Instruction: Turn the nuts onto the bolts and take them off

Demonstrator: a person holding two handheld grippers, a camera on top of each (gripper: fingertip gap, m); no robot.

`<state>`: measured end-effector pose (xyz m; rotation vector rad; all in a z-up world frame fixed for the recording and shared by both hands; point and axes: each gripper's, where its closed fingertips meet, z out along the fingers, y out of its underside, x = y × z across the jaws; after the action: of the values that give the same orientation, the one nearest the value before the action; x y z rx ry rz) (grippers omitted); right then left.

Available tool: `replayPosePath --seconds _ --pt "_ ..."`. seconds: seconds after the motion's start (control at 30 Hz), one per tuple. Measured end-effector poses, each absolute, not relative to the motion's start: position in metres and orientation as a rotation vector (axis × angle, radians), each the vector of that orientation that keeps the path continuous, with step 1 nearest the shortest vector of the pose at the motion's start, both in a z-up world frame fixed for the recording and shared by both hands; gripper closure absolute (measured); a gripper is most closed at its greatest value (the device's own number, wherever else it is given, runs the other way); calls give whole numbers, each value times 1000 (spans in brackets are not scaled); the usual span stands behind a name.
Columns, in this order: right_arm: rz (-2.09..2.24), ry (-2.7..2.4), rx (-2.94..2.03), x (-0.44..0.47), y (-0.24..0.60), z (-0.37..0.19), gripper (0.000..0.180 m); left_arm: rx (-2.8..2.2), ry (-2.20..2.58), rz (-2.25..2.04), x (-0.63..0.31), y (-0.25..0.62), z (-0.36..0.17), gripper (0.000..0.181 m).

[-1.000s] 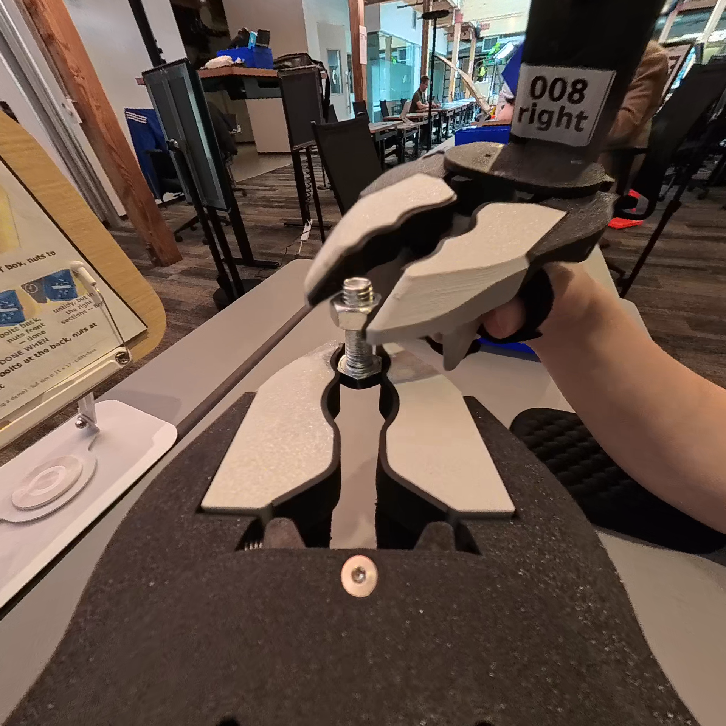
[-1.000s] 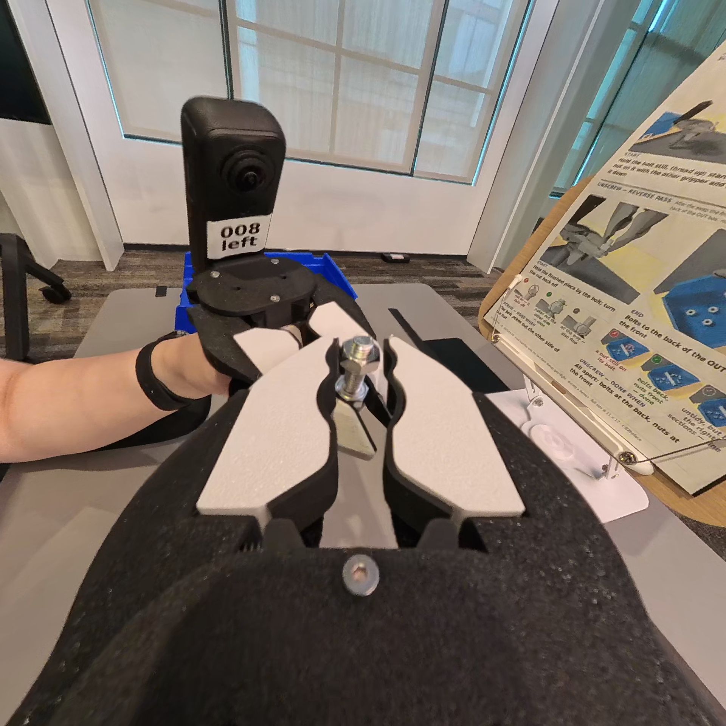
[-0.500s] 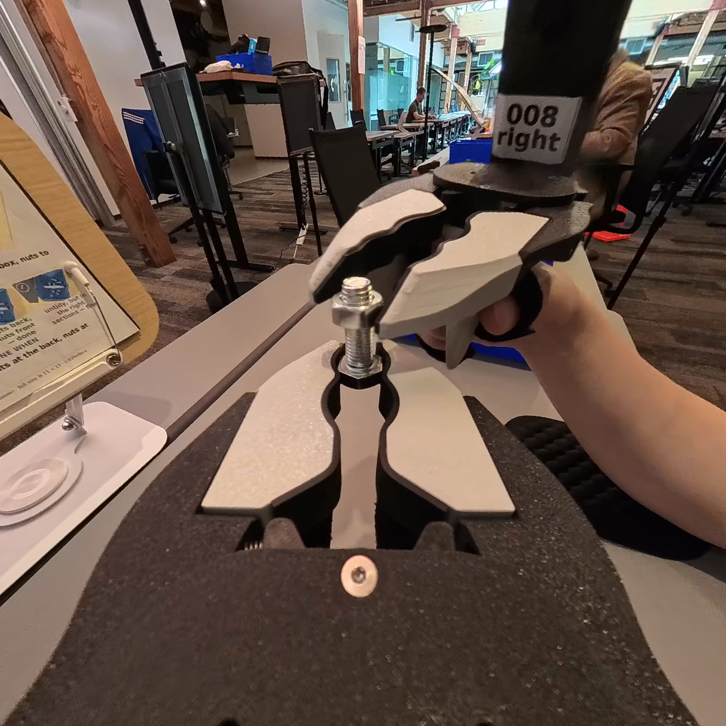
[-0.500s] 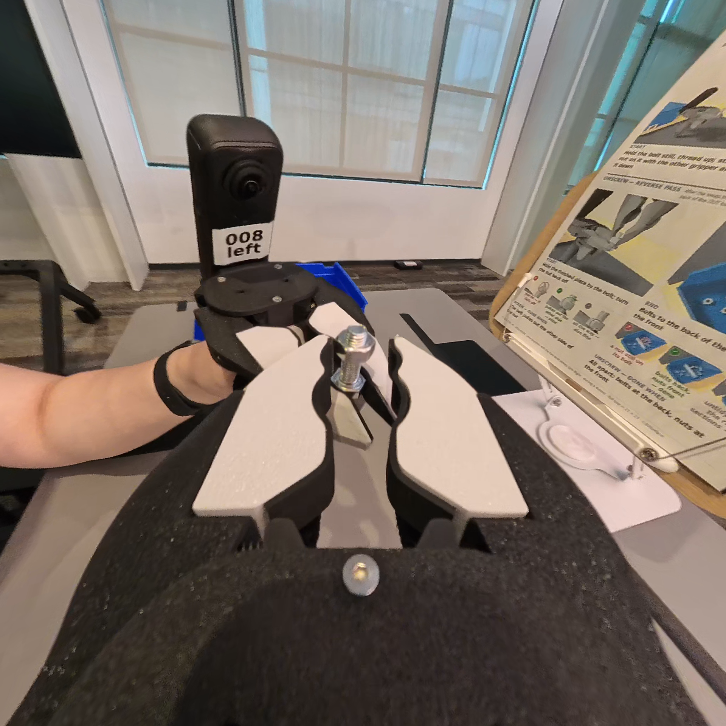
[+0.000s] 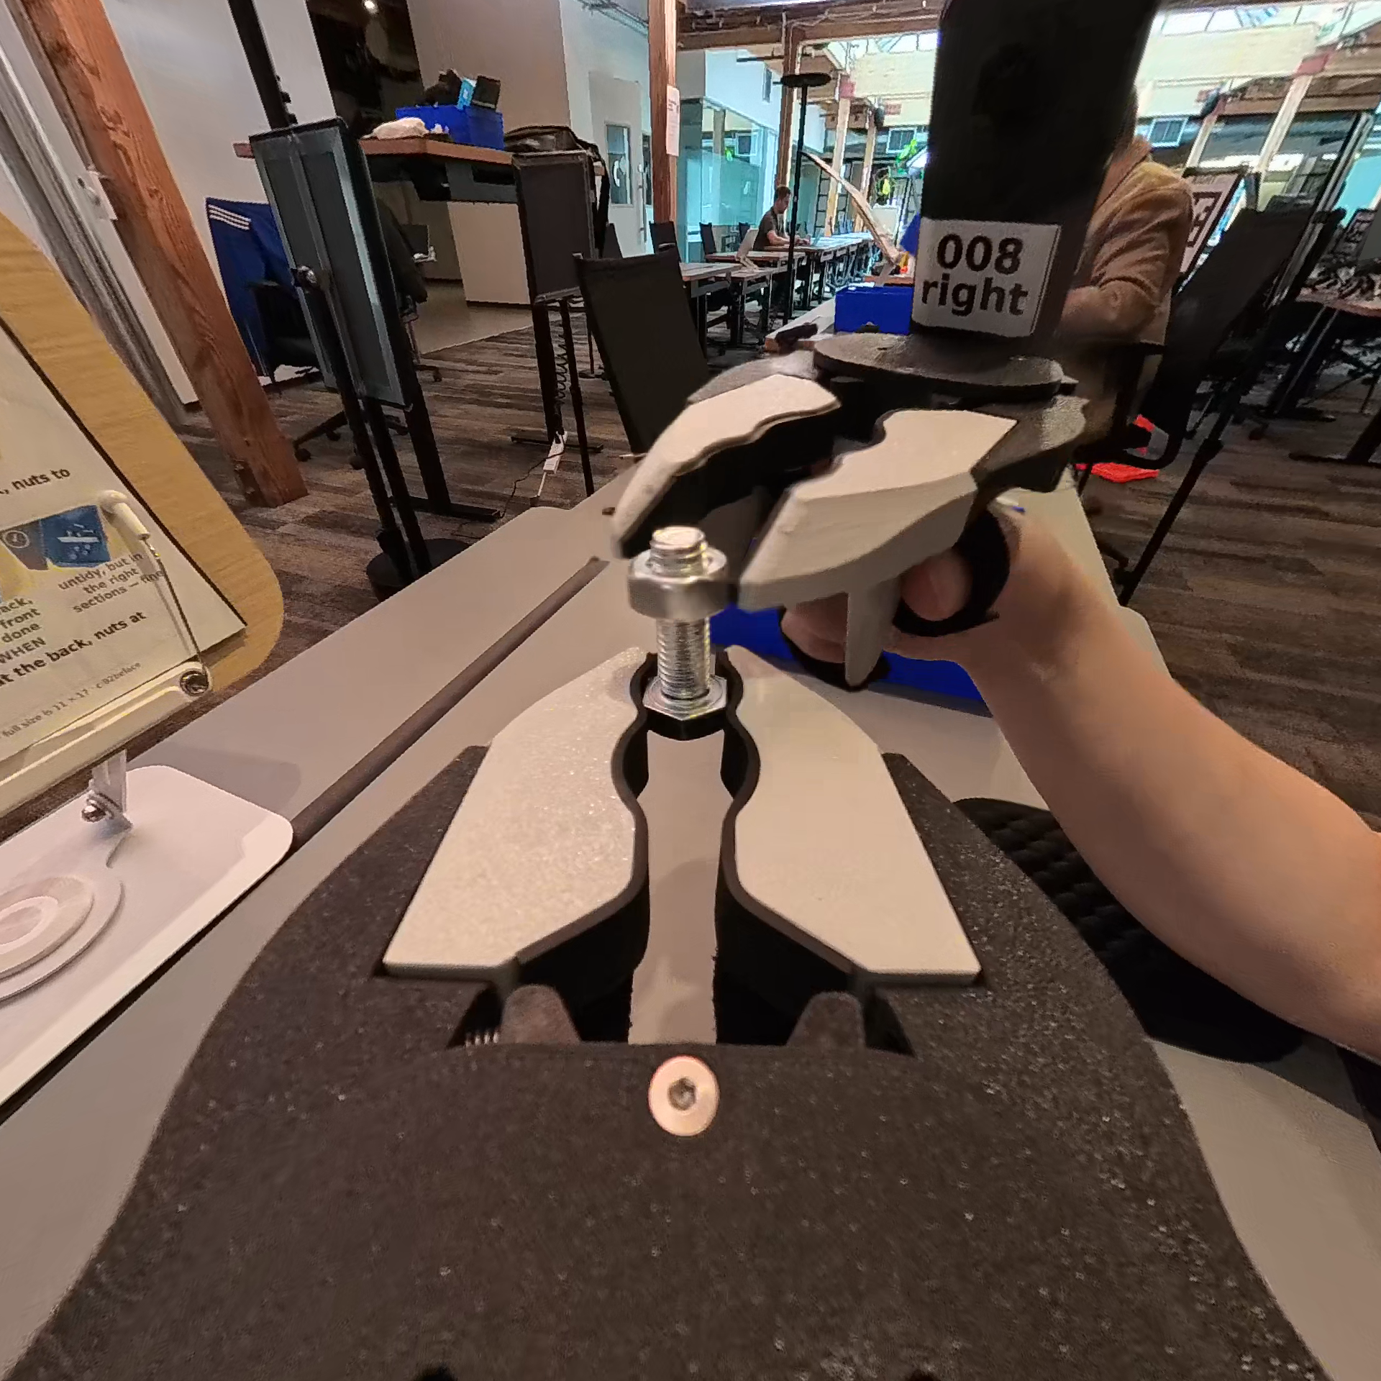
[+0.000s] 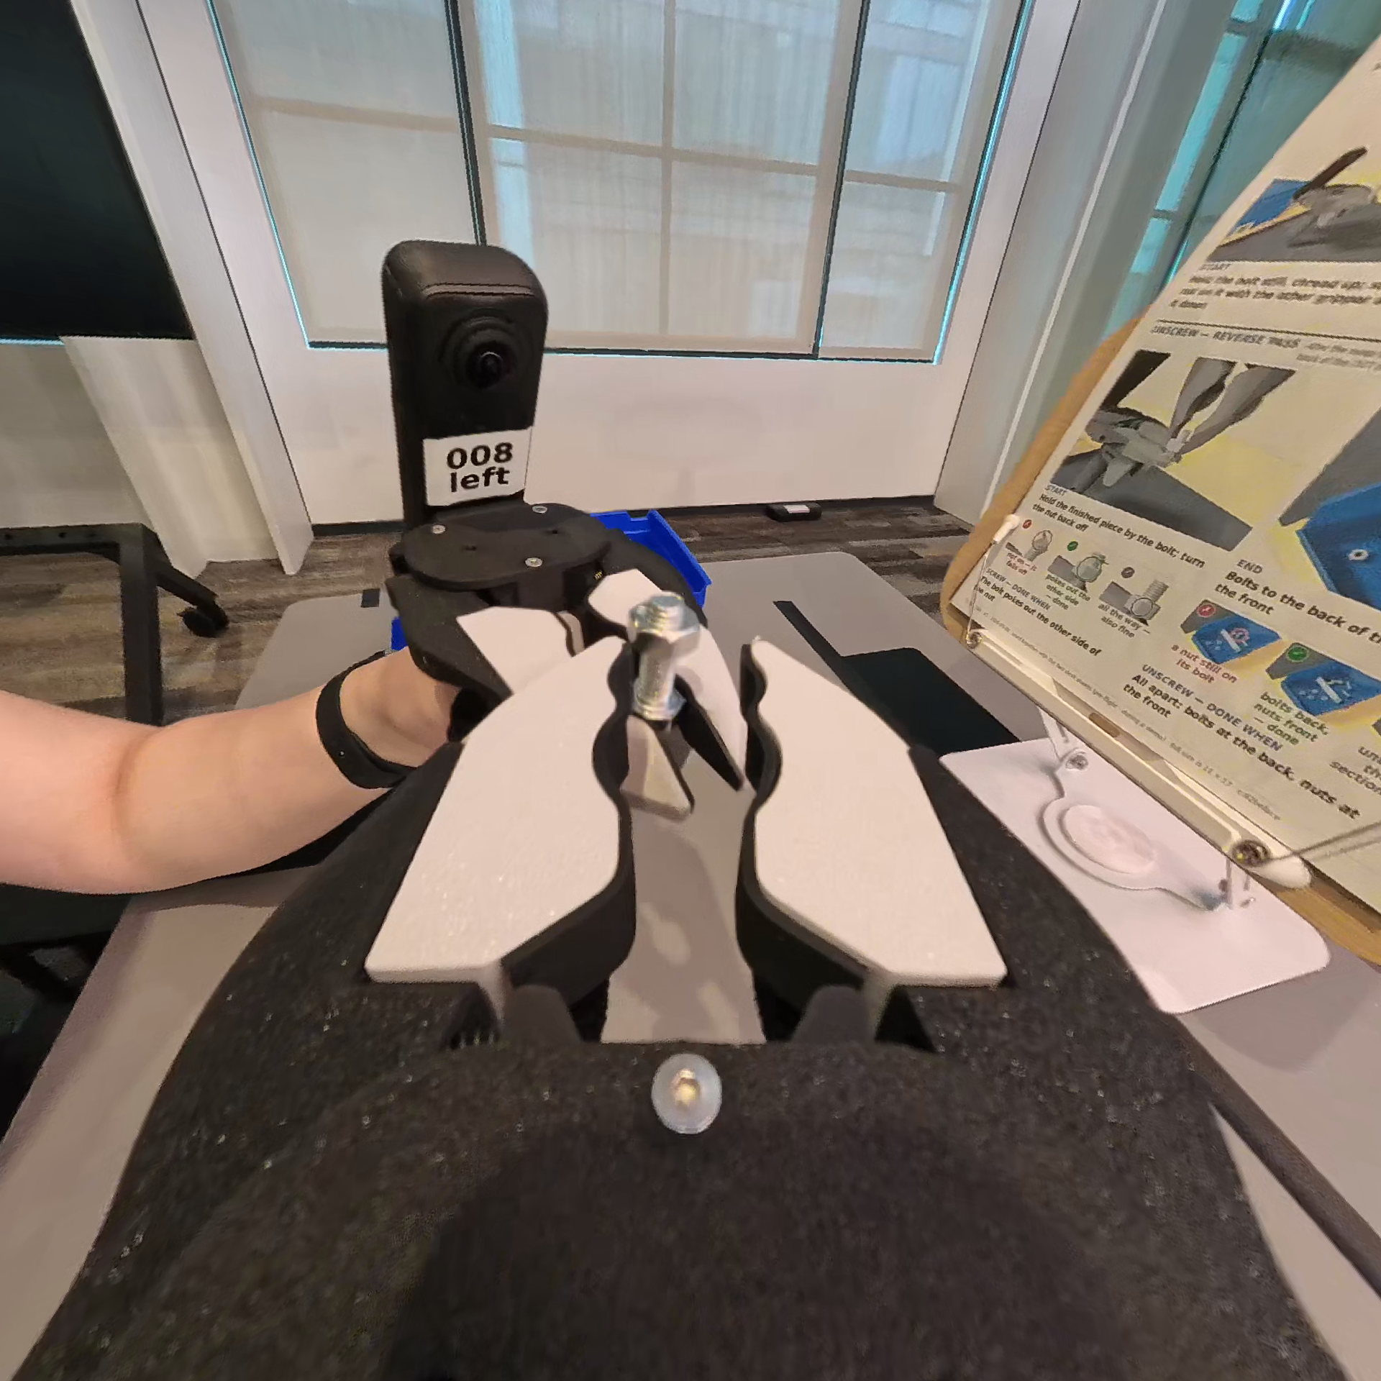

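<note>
A silver bolt [image 5: 681, 657] stands upright, thread up. My left gripper [image 5: 681, 706] is shut on its hex head. A silver nut [image 5: 676, 581] sits near the top of the thread, whose tip pokes out above it. My right gripper [image 5: 680, 553] comes from the far side at nut height, jaws open; one fingertip [image 5: 747, 583] is at the nut's right side. In the right wrist view my right gripper [image 6: 680, 665] is open, with the nut [image 6: 661, 620] at the fingertips and not clamped. The bolt [image 6: 654, 684] and the left gripper [image 6: 657, 725] lie beyond.
A grey table [image 5: 418, 672] lies below. An instruction board [image 6: 1196, 598] on a white base [image 6: 1121, 859] stands at one side. A blue bin [image 6: 672, 553] sits behind the grippers, and a black mat [image 5: 1083, 897] lies under the forearm. Office chairs and desks stand farther off. Less than 4 cm separates the two grippers' tips.
My right gripper's jaws have widened and drawn back a little, so the nut now sits at the fingertips instead of between the pads. My left gripper still holds the bolt.
</note>
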<state>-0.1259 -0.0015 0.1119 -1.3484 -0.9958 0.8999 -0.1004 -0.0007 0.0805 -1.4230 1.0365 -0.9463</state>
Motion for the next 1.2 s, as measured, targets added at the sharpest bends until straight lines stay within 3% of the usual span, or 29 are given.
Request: replayPosePath --seconds 0.53,0.8,0.93,1.2 --pt "948 -938 -1334 -110 -3 122 158 -1420 1039 -950 -101 -2 82 166" --pt "893 -974 -1345 -128 -5 119 151 -1419 1055 -941 -98 -5 81 166" --pt "917 -915 -1348 -111 0 124 159 -1417 1044 -951 -100 -4 83 166" --pt "885 -987 -1341 -132 -10 123 152 -1410 1053 -954 -98 -7 84 166"
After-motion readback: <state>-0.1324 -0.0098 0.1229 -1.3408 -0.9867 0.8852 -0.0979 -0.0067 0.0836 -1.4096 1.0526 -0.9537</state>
